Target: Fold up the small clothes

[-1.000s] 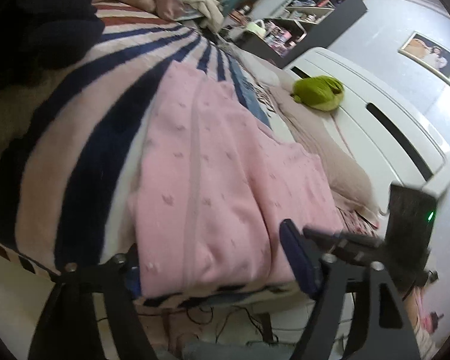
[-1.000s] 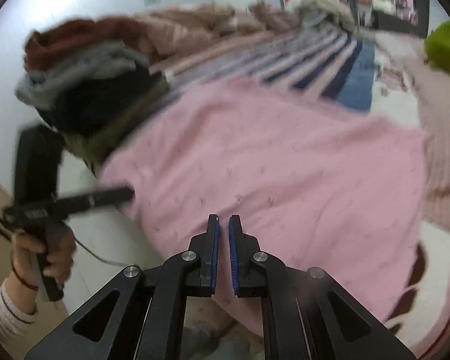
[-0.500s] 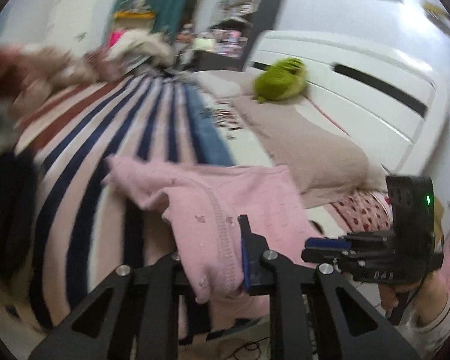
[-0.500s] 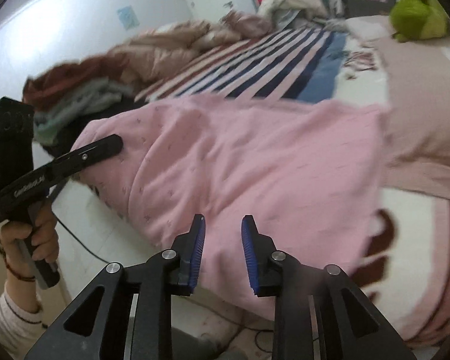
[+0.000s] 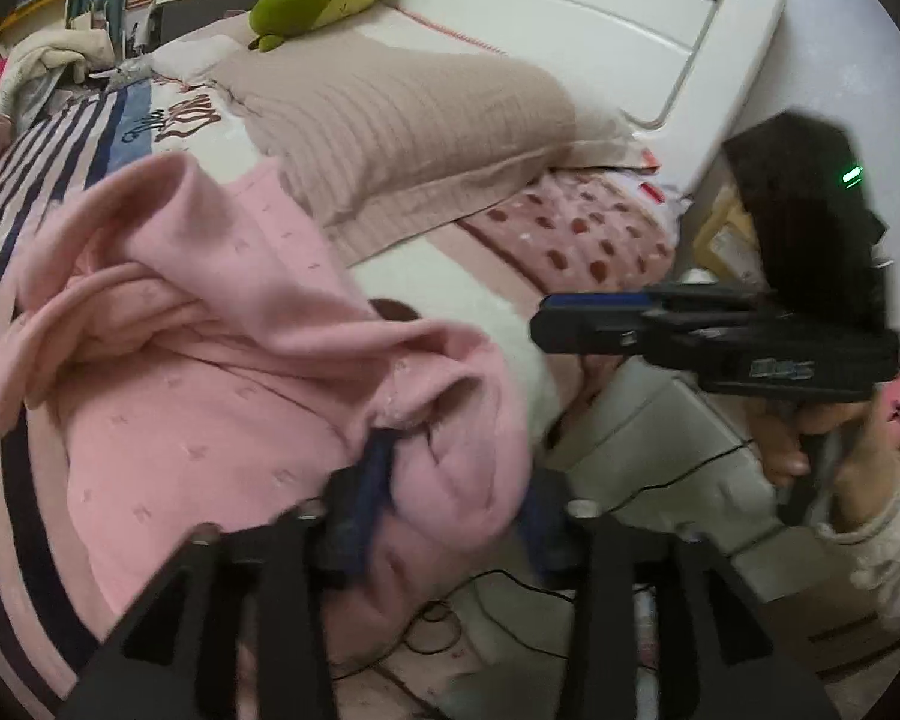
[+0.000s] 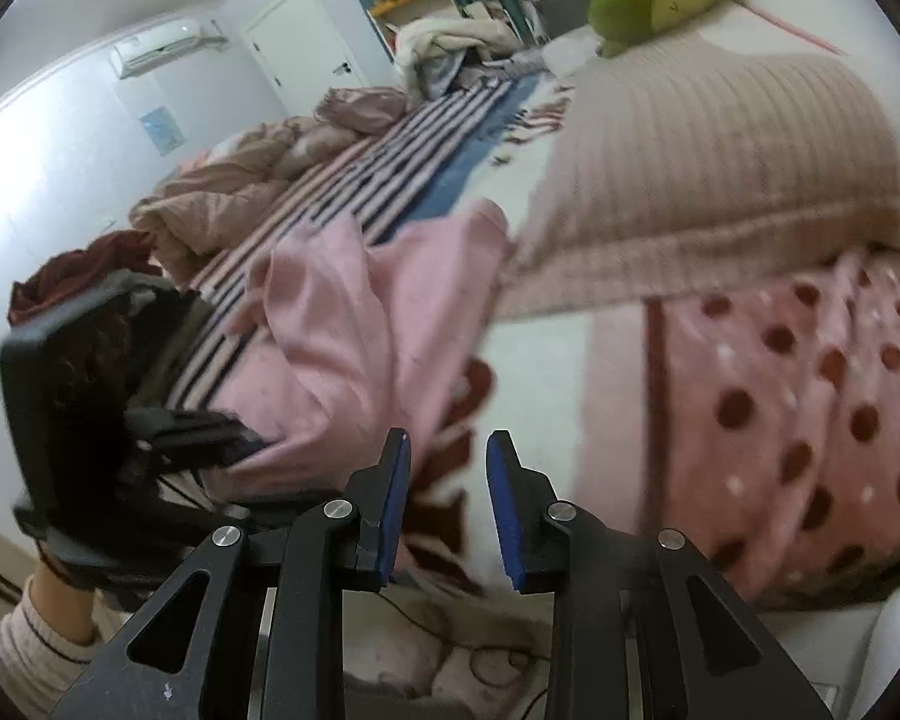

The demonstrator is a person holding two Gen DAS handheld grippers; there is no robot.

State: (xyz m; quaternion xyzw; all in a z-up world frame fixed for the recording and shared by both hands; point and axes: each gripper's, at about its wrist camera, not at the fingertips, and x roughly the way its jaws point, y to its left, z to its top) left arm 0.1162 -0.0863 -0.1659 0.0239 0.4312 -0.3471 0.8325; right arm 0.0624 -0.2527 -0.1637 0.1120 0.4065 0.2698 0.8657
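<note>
Now, from the left wrist, the left gripper (image 5: 450,480) is opening with the pink top (image 5: 222,372) bunched between its jaws at six o'clock, probably to drop the fold, while from the right wrist the right gripper (image 6: 447,498) is opening on nothing, the top at nine o'clock.

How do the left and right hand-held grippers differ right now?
The left hand-held gripper has a bunched fold of the pink garment between its fingers; the right hand-held gripper has nothing between its fingers. The left one's jaws stand wider apart than the right one's. The left sits over the garment, the right beside it above the bare bedspread. Both have blue pads, and both are opening.
</note>
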